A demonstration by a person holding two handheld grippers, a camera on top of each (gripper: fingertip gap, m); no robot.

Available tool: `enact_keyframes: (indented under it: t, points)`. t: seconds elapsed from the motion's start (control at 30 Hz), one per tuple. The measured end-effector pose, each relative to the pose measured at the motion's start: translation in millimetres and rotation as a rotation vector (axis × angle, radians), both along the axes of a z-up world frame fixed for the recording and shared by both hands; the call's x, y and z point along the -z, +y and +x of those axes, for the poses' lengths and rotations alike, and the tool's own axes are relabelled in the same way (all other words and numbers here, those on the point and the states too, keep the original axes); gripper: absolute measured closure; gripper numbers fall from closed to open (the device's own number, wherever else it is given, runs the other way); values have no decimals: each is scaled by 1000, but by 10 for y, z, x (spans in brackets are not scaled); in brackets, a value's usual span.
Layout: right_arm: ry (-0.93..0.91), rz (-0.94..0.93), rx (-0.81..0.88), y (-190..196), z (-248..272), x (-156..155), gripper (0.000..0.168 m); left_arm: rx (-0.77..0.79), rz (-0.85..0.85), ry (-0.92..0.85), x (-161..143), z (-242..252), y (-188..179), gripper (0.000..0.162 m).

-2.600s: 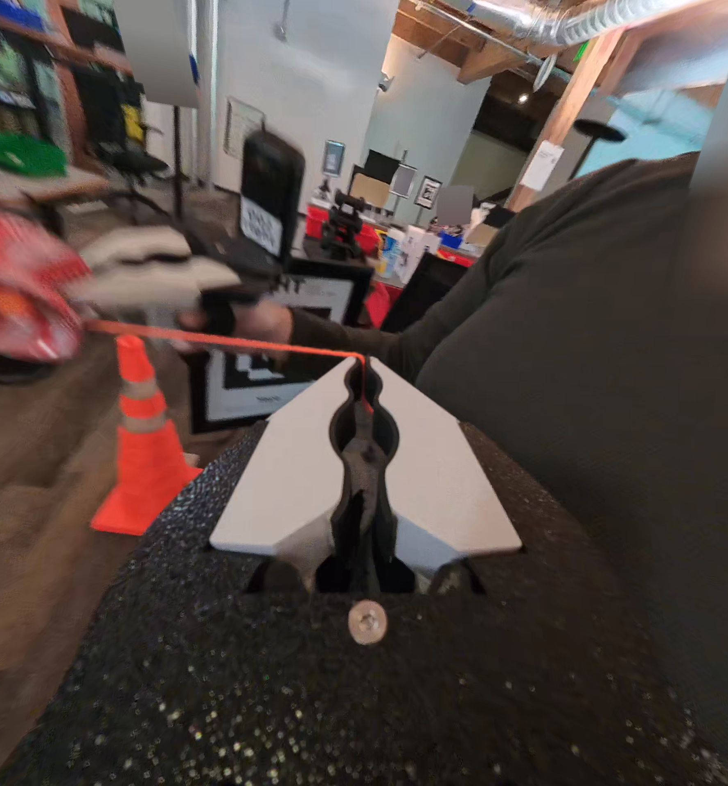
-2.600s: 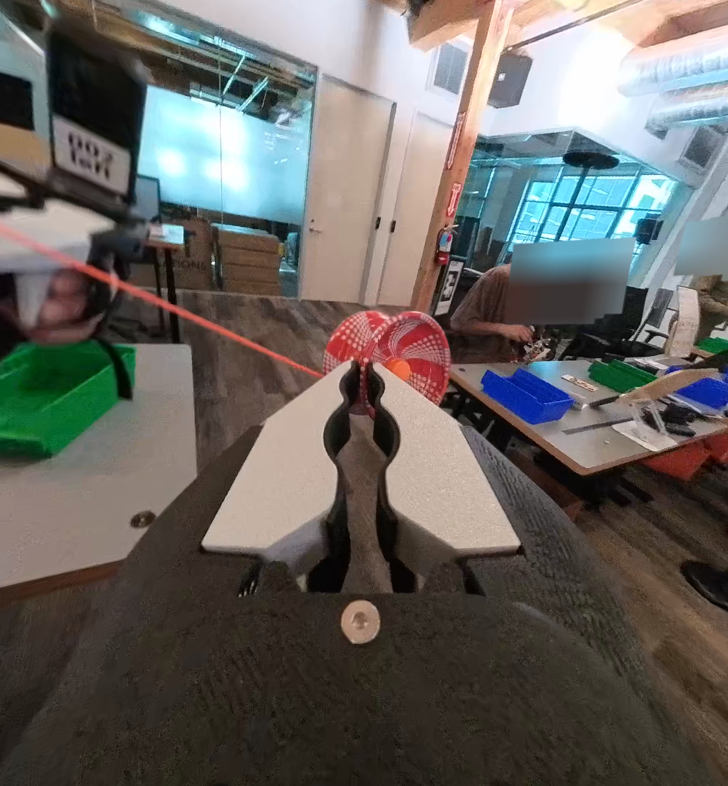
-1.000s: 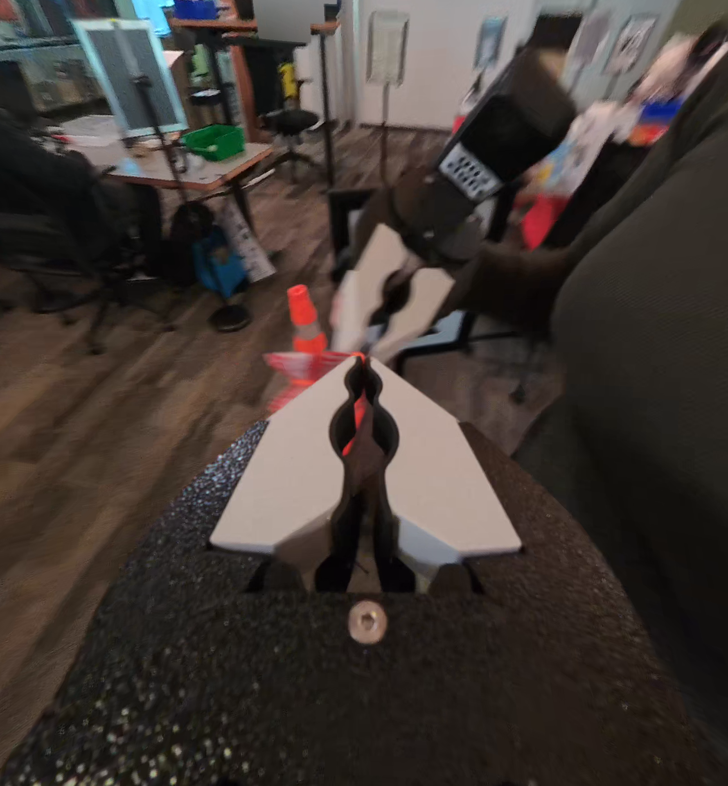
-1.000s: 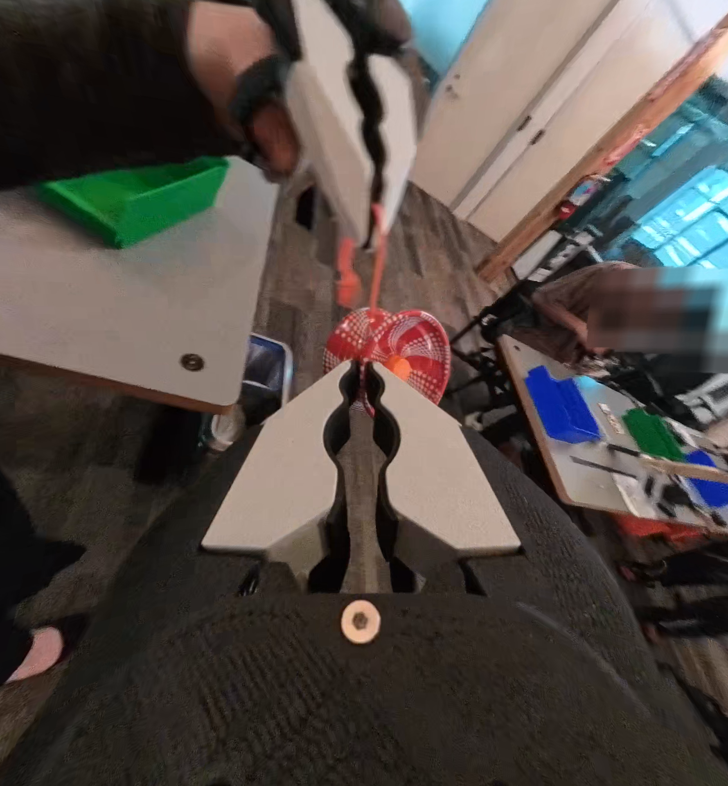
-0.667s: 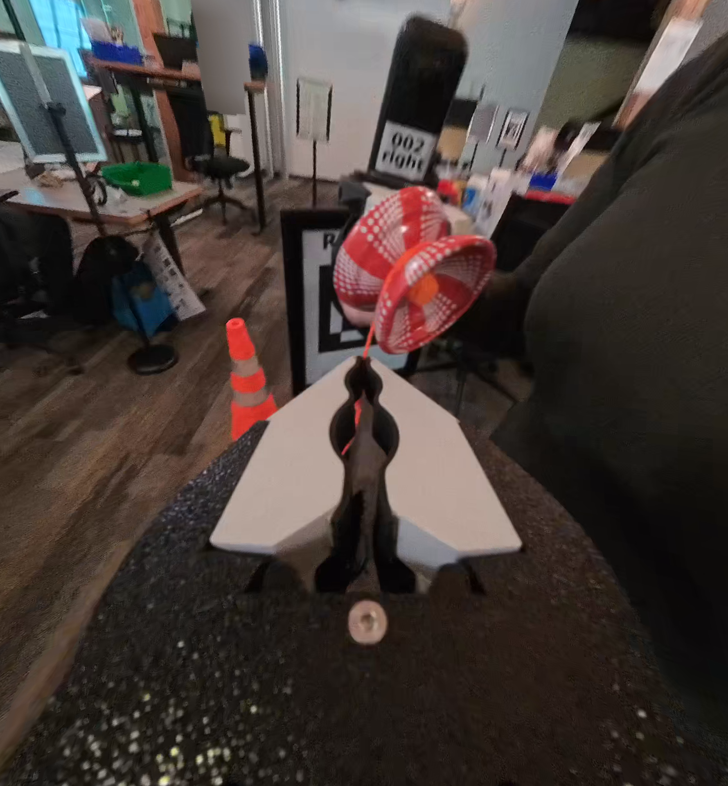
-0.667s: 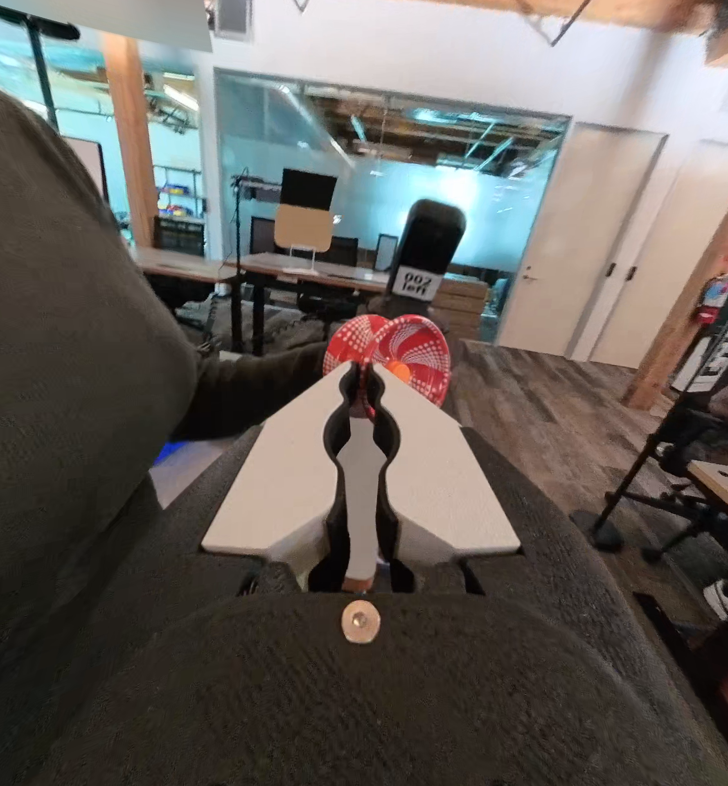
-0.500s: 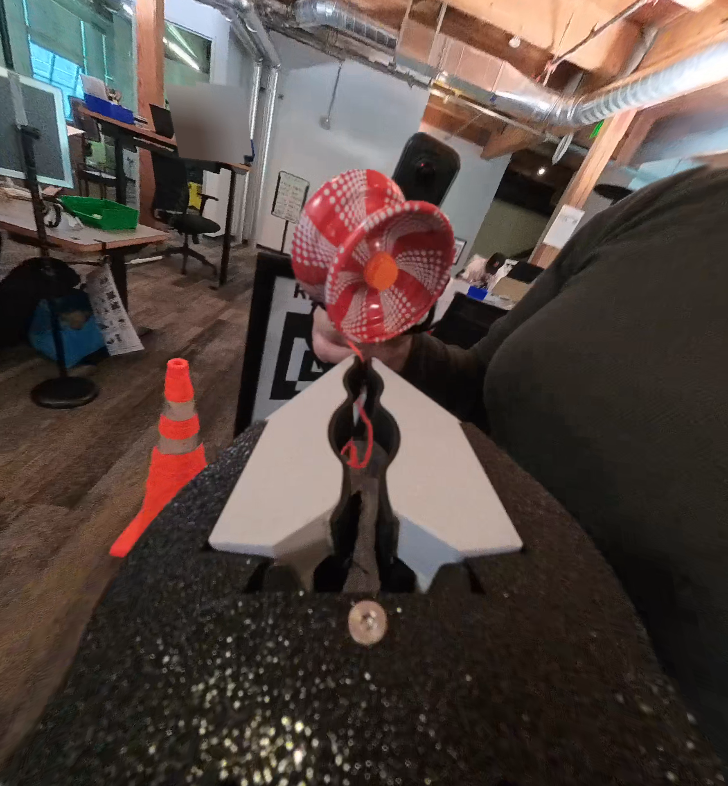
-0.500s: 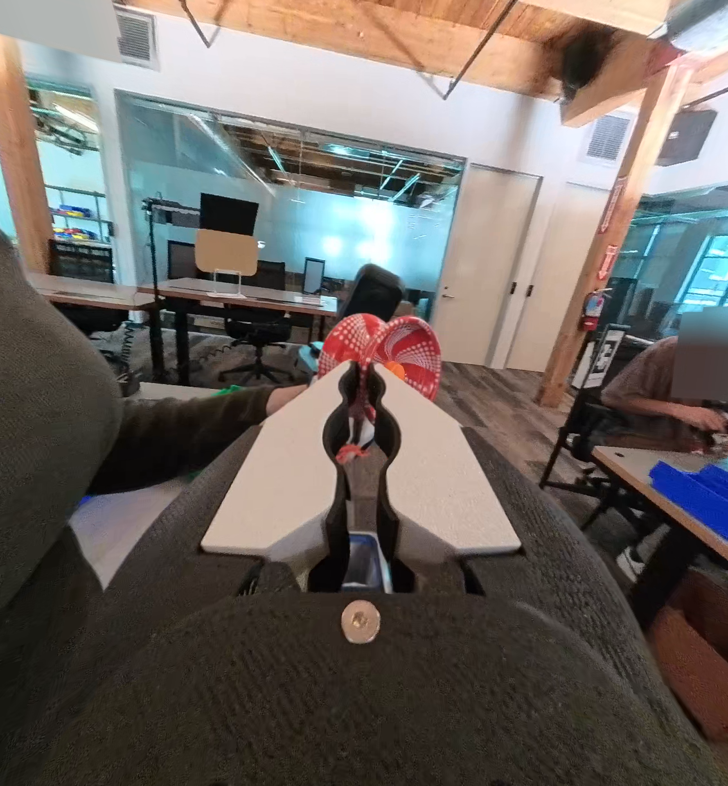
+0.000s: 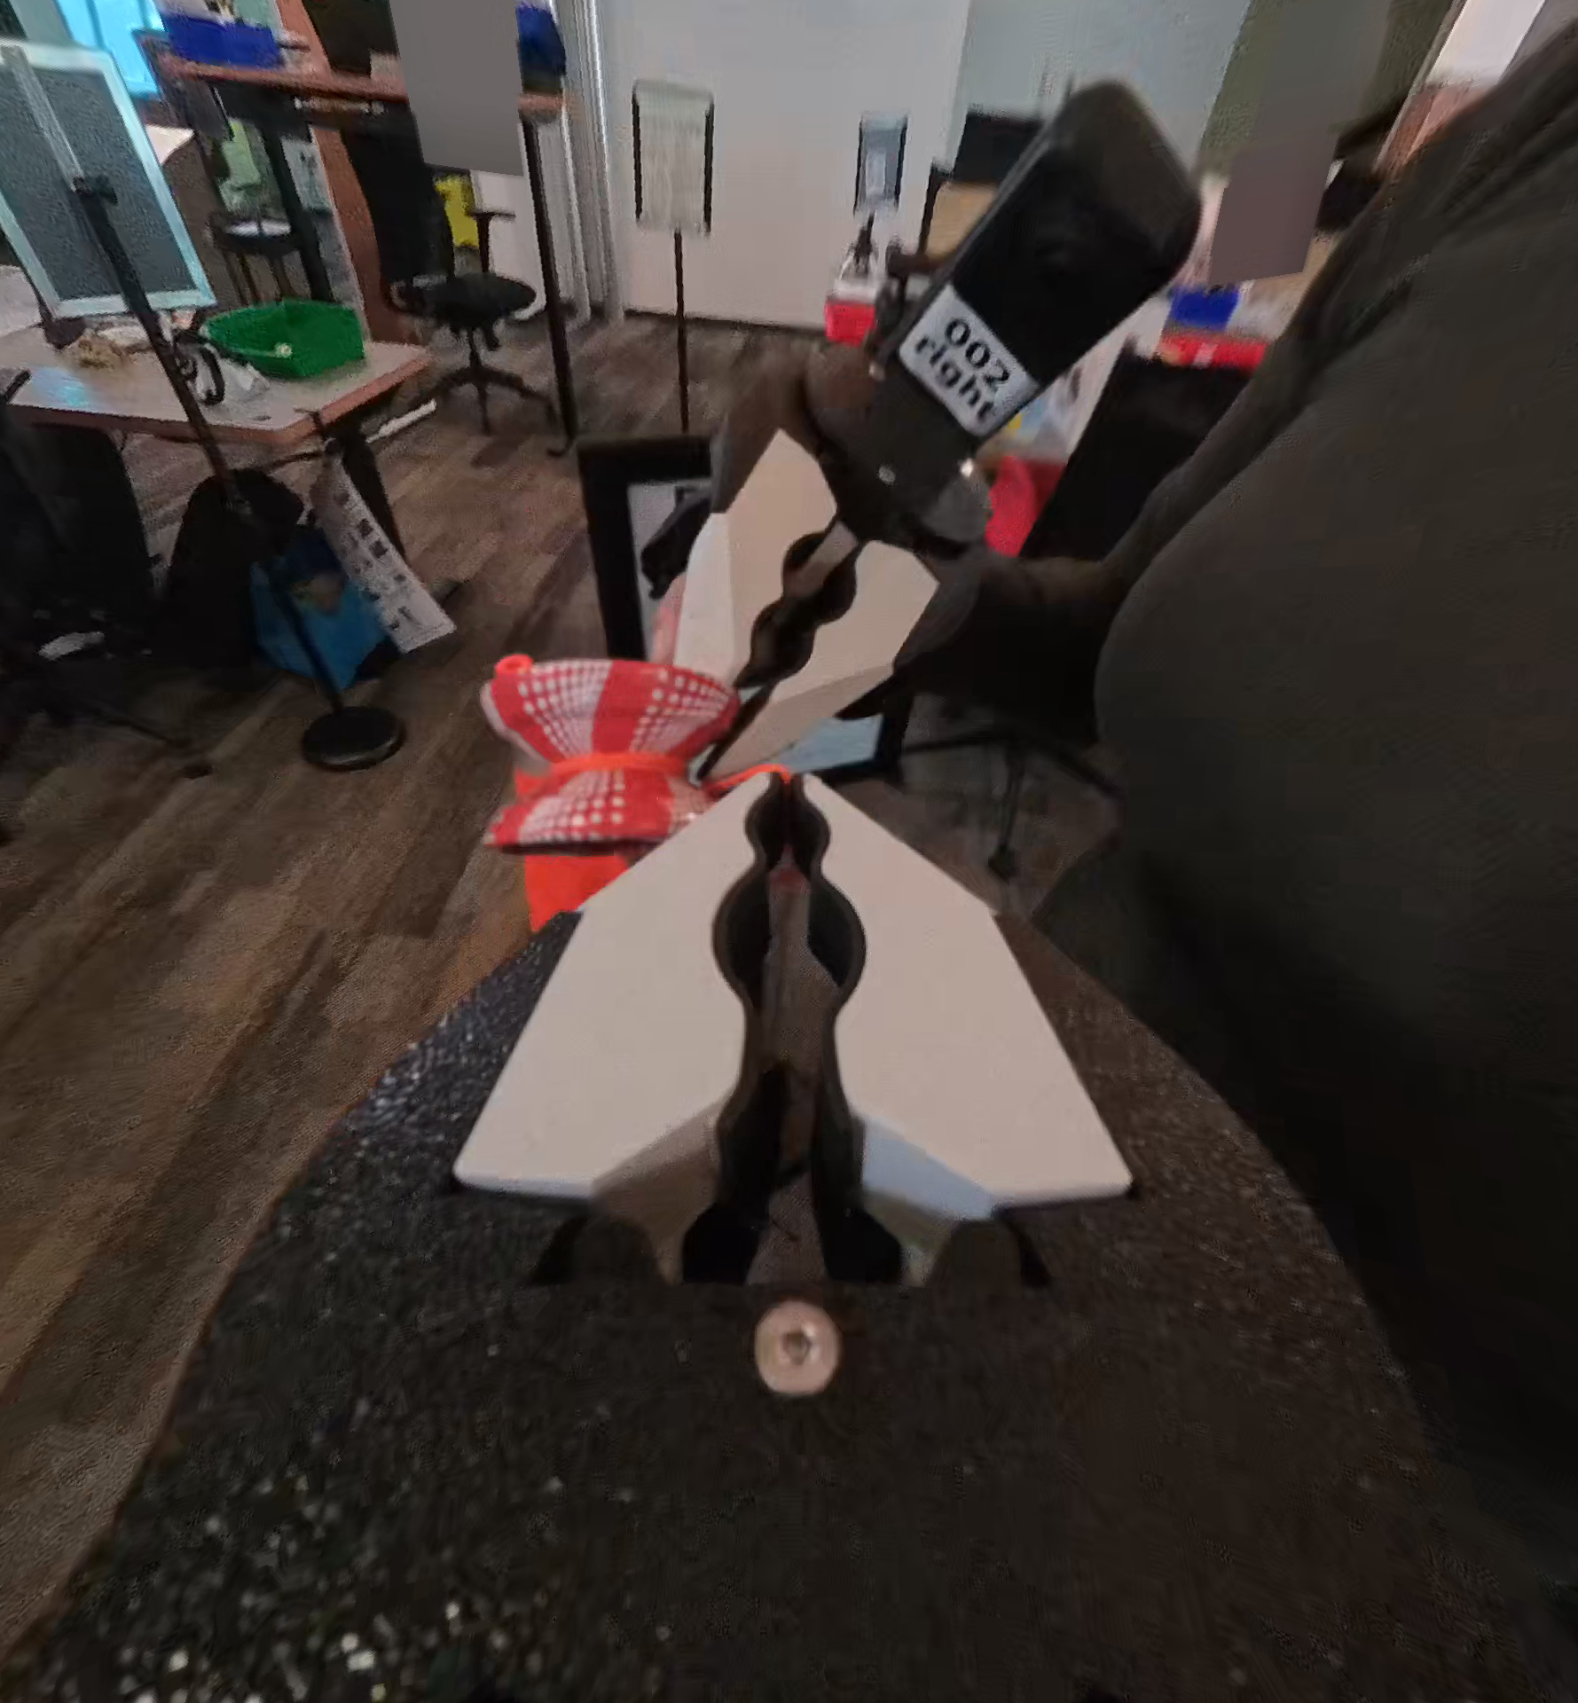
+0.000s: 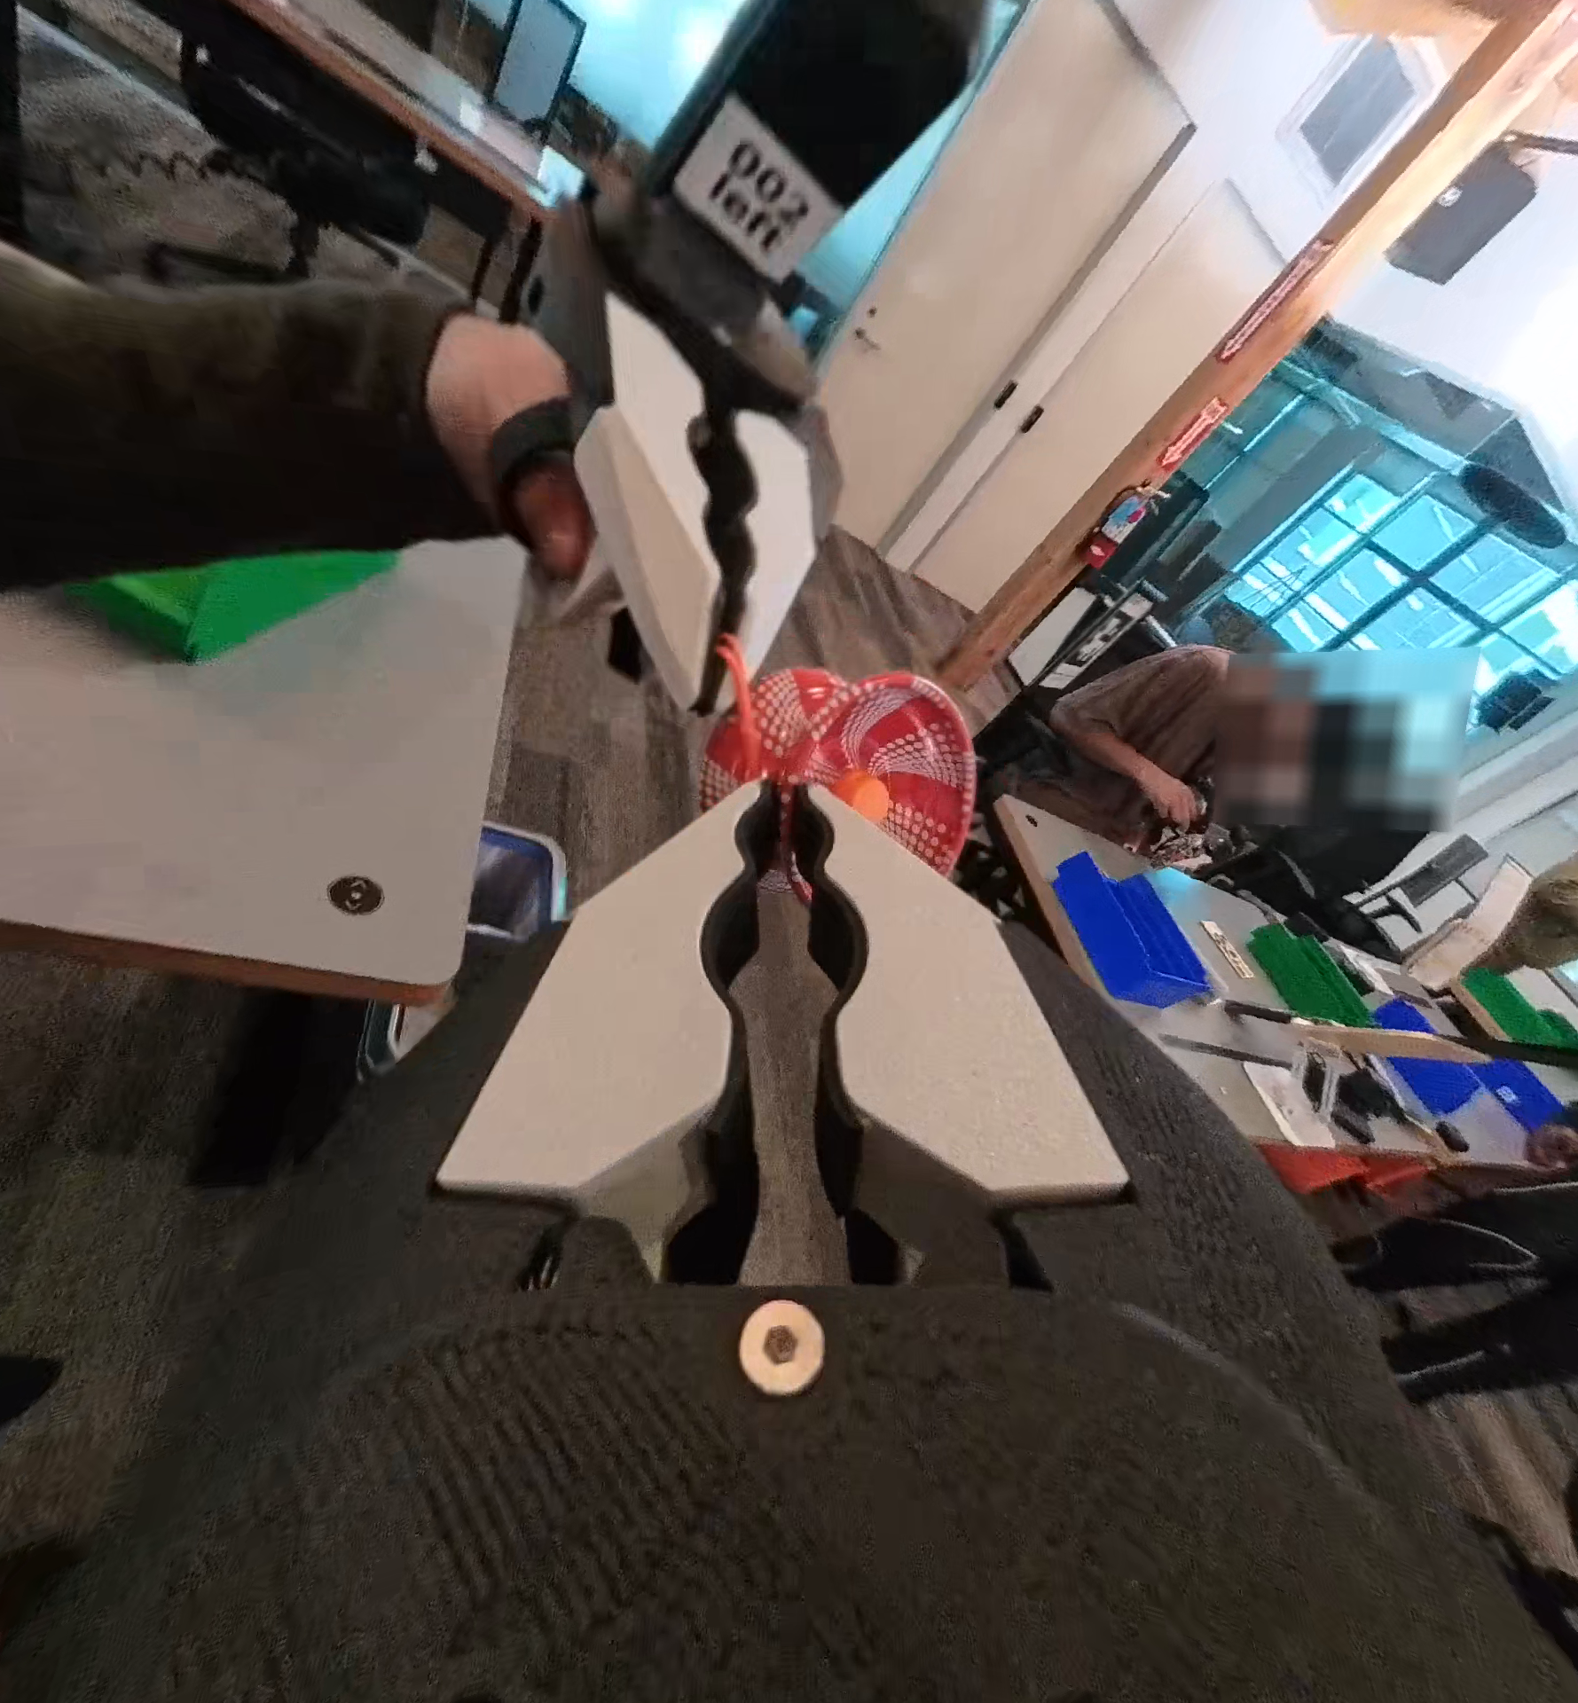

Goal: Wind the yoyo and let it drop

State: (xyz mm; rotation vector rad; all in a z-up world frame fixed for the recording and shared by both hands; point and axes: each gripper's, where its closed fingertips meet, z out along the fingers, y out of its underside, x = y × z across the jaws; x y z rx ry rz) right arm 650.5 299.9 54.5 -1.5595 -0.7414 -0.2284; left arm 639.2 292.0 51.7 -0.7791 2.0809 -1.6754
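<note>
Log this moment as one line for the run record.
phase: winding | right tongs: shut on yoyo | left tongs: shut on string | string: wrapped round the axle | drop: not yet

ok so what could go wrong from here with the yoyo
The right gripper pinches the yoyo only at its narrow middle, so it could slip out before winding ends.

The string wraps the middle in loose-looking loops; uneven turns might snag on the drop.

The left gripper holds just the string end right beside the yoyo, and the two grippers sit close enough to bump.
</note>
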Motion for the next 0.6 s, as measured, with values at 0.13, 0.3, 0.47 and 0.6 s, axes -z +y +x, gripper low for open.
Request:
enact_keyframes:
  t: [0.13,0.3,0.47,0.6]
  points:
    - [-42,-116,-83,-46,-162,153,167,19,335,-14,44,-69,62,162]
    - [126,-234,-325,-292,-413,145,167,205,386,69,77,-251,-12,162]
    - [325,-308,-528,-512,-557,61,167,482,114,193,19,-461,-218,162]
    - [468,-321,-629,-592,-597,27,167,638,-106,261,-19,-504,-291,162]
